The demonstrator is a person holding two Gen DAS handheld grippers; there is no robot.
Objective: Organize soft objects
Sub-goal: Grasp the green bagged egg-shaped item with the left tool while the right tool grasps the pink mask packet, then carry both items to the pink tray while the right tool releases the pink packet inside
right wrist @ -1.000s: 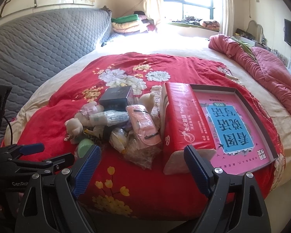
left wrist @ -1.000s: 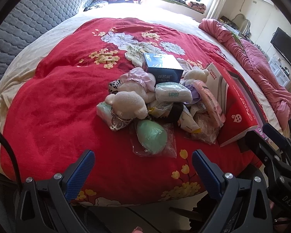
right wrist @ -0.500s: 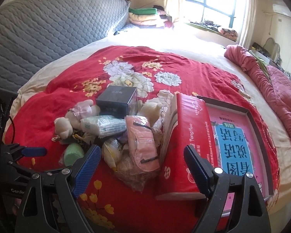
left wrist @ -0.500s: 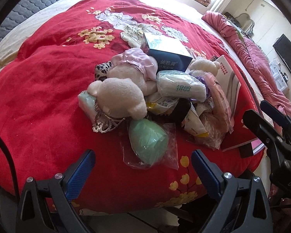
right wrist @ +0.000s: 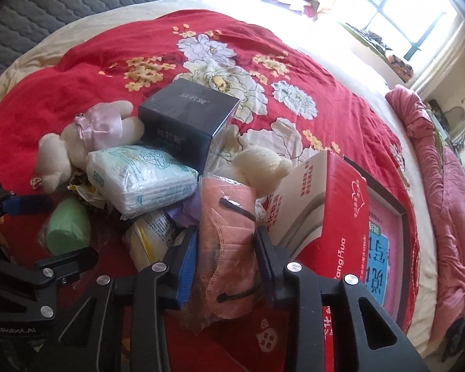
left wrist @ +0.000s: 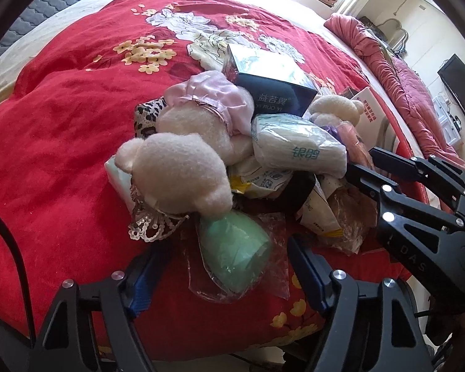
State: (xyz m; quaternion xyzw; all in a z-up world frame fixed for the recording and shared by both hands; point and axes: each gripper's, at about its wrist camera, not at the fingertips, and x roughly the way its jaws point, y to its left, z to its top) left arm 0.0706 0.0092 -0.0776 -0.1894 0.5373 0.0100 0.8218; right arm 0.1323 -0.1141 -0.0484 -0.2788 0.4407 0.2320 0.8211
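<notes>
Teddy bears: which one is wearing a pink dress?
The teddy bear on the left of the pile, lying beside the dark box, wears the shiny pink dress. The other teddy bear, by the red box, shows none.

We see a bed [right wrist: 350, 71] with a grey quilted headboard [right wrist: 77, 3], a sunlit window [right wrist: 396, 12] and a wall-mounted television [left wrist: 460, 88].

Our left gripper [left wrist: 223, 266] and right gripper [right wrist: 226, 245] are black angular frames with silver screws behind blue-padded fingers [left wrist: 145, 279]. White lettering marks the bodies; a black cable [left wrist: 12, 248] trails left of the fingers.
</notes>
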